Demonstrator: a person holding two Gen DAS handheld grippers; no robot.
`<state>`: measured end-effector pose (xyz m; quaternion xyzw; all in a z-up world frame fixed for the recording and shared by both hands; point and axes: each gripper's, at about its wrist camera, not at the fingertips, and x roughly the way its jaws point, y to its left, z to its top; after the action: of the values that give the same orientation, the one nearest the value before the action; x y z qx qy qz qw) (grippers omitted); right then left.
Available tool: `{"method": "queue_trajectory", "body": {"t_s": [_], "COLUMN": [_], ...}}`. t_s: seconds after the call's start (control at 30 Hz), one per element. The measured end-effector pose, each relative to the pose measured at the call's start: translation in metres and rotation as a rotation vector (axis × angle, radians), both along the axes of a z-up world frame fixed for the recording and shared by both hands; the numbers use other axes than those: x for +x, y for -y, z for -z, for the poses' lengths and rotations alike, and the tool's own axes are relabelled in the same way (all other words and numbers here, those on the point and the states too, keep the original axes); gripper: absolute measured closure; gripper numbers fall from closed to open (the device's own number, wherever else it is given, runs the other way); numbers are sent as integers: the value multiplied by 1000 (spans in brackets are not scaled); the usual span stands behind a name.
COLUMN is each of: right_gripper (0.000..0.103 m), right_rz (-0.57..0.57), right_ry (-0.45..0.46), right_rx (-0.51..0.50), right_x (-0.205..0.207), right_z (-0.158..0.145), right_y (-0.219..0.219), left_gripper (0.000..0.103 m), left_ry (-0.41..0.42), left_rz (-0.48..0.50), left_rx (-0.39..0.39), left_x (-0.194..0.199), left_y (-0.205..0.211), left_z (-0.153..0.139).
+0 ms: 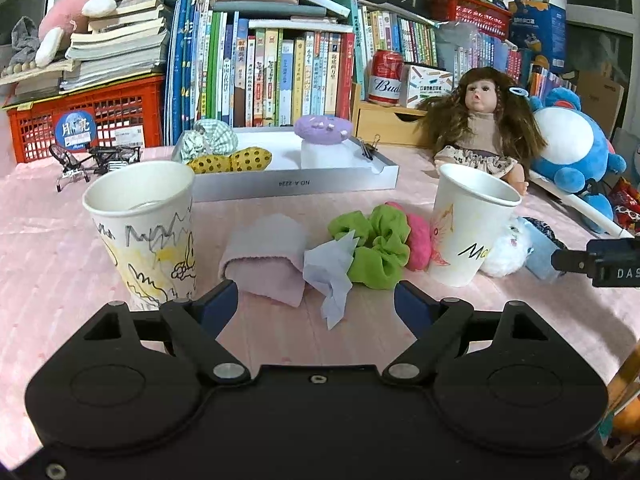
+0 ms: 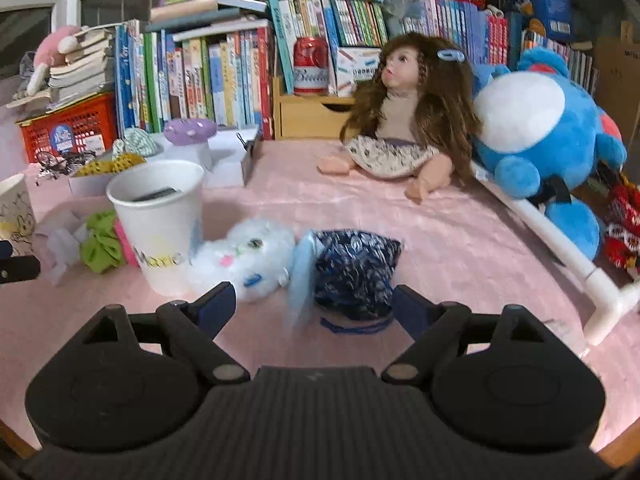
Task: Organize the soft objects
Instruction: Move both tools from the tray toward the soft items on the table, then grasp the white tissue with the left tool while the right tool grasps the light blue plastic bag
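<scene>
In the left wrist view my left gripper (image 1: 316, 306) is open and empty, just short of a rolled pink cloth (image 1: 266, 260), a crumpled pale tissue (image 1: 330, 272), a green scrunchie (image 1: 376, 246) and a pink soft piece (image 1: 418, 236). In the right wrist view my right gripper (image 2: 314, 308) is open and empty, with a white fluffy toy (image 2: 248, 254), a light blue piece (image 2: 302, 276) and a dark blue patterned pouch (image 2: 354, 272) just ahead. A white tray (image 1: 296, 184) at the back holds a yellow dotted bow (image 1: 230, 160), a green checked scrunchie (image 1: 210, 138) and a purple mushroom plush (image 1: 322, 132).
Two paper cups stand on the pink cloth: a drawn-on one (image 1: 146, 228) at left, another (image 1: 468, 224) at right, also in the right wrist view (image 2: 160, 224). A doll (image 2: 400, 120) and blue plush (image 2: 540, 132) sit at right; books and red crates (image 1: 88, 120) line the back.
</scene>
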<state>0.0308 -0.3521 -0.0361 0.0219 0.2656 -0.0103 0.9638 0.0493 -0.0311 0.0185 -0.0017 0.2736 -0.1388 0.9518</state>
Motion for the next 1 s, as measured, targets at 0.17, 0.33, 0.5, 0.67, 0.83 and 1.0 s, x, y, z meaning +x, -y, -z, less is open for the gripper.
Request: {"method": "queue_trajectory", "body": {"t_s": [0.17,0.33,0.5,0.67,0.83,1.0], "right_gripper": [12,15,26,34,53,83], "right_rz": [16,2,-33,-45,-36,-28], "right_ry": [-11,-8,-1,-3,-14,-15], "right_rx": [-26,-9,-20,-22,-12,13], "right_x": [2,3,5,10,16,12], "right_z": [9,11,12,12,15,16], "right_y": [2,2,-8,-14,-15,-16], "left_gripper": [23,33,52,55,77,78], "left_ry": [-11,-35,-50,-37,-53,-56], "left_rz": [-10,-14,-15,-37,-61,-54], "left_rx": [-15,-41,-58,-86,-116,-115], "left_x": [2,6,11,24,42,38], "left_y": [0,0,4,10,15,16], "left_z": [4,9,13,12,12,12]}}
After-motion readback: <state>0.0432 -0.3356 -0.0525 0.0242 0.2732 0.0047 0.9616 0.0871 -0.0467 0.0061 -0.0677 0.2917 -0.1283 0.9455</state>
